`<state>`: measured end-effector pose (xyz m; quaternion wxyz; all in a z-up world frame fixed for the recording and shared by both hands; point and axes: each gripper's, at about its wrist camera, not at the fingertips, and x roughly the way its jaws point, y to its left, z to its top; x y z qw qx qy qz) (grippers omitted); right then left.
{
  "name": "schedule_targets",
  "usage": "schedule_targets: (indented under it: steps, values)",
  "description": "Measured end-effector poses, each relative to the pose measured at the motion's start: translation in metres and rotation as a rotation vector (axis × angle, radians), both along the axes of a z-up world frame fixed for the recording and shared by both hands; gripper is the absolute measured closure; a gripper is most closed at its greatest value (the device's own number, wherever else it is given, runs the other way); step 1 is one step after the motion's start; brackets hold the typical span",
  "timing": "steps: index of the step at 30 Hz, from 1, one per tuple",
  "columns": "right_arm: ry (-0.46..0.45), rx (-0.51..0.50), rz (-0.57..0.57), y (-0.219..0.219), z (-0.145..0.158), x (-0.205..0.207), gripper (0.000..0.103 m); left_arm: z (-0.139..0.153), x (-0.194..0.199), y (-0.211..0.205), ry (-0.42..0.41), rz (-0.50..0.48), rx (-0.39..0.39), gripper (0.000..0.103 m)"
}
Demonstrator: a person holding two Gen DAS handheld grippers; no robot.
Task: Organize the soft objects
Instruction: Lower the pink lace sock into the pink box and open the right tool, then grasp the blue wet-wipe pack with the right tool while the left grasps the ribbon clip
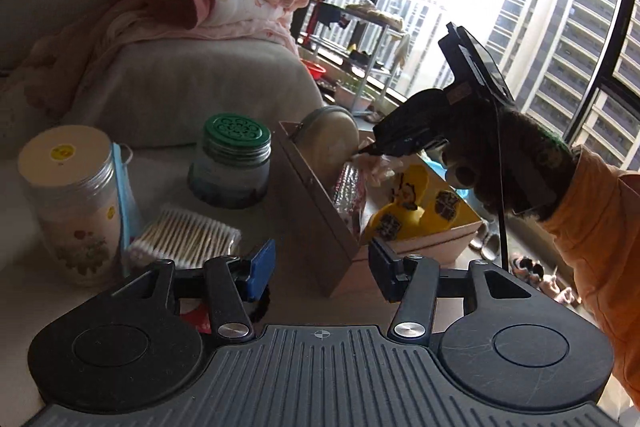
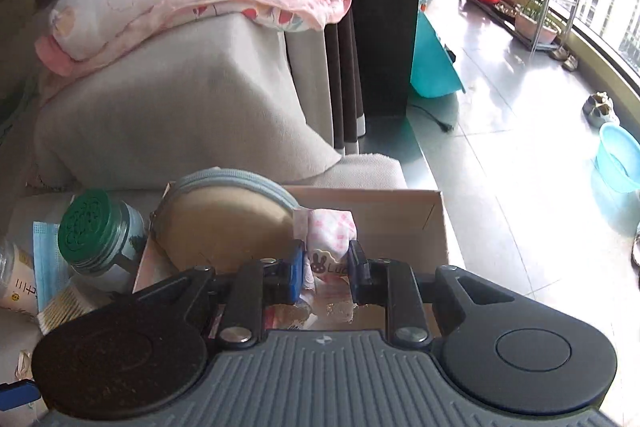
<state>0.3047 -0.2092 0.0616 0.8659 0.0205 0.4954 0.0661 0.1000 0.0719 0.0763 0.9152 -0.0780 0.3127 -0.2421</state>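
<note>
Right gripper (image 2: 325,269) pinching pink-white cloth pouch (image 2: 330,233) over cardboard box (image 2: 400,219), frame centre, beside round beige pouch (image 2: 224,223). Left gripper (image 1: 322,265) spread, empty, lower centre at the box's near corner; green-lid jar (image 1: 232,159) left

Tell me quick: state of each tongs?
Left tongs: open, holding nothing, beside the cardboard box.
Right tongs: shut on the pink tissue pack, over the box.

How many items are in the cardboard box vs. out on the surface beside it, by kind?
In the cardboard box:
Round zip pouch: 1
Pink tissue pack (right gripper shut on it): 1
Yellow bag: 1
Red patterned packet: 1

Beside it:
Jars: 2
Cotton swab pack: 1
Blue face mask: 1

Total: 8
</note>
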Motion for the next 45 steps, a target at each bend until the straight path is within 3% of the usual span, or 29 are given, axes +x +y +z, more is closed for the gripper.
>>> schedule_targets:
  steps: [2, 6, 12, 15, 18, 20, 24, 27, 32, 37, 40, 45]
  values:
    - [0.063, 0.008, 0.009, 0.005, -0.013, 0.009, 0.074, -0.003, -0.015, 0.018, -0.028, 0.026, 0.033, 0.047]
    - [0.037, 0.004, -0.003, 0.008, -0.005, 0.004, 0.069, -0.01, -0.039, 0.057, -0.041, 0.125, 0.048, 0.047]
    - [-0.175, -0.002, 0.005, -0.002, 0.051, -0.046, 0.054, -0.025, -0.044, 0.115, -0.016, 0.345, -0.017, 0.047]
    - [-0.297, -0.008, 0.009, -0.007, 0.077, -0.083, 0.051, -0.032, -0.046, 0.135, 0.011, 0.429, -0.057, 0.047]
    - [-0.362, 0.018, 0.084, -0.006, 0.087, -0.126, 0.044, -0.036, -0.047, 0.147, 0.026, 0.478, -0.063, 0.047]
    - [-0.381, 0.015, 0.128, 0.001, 0.083, -0.153, 0.044, -0.037, -0.048, 0.147, 0.029, 0.476, -0.054, 0.047]
    - [-0.424, -0.007, 0.213, 0.019, 0.061, -0.204, 0.044, -0.035, -0.05, 0.123, 0.033, 0.345, 0.0, 0.047]
    - [-0.397, 0.01, 0.273, 0.028, 0.041, -0.229, 0.044, -0.034, -0.055, 0.103, 0.071, 0.305, 0.051, 0.047]
    - [-0.343, 0.021, 0.264, 0.025, 0.011, -0.252, 0.044, -0.041, -0.059, 0.101, 0.163, 0.326, 0.004, 0.047]
    - [-0.32, 0.029, 0.216, 0.017, -0.01, -0.257, 0.044, -0.053, -0.039, 0.112, 0.19, 0.441, -0.047, 0.047]
    - [-0.297, 0.055, 0.215, 0.014, -0.018, -0.26, 0.044, -0.056, -0.025, 0.101, 0.185, 0.428, 0.022, 0.047]
    - [-0.31, -0.014, 0.22, 0.015, -0.03, -0.27, 0.044, -0.058, -0.029, 0.07, 0.103, 0.335, 0.245, 0.047]
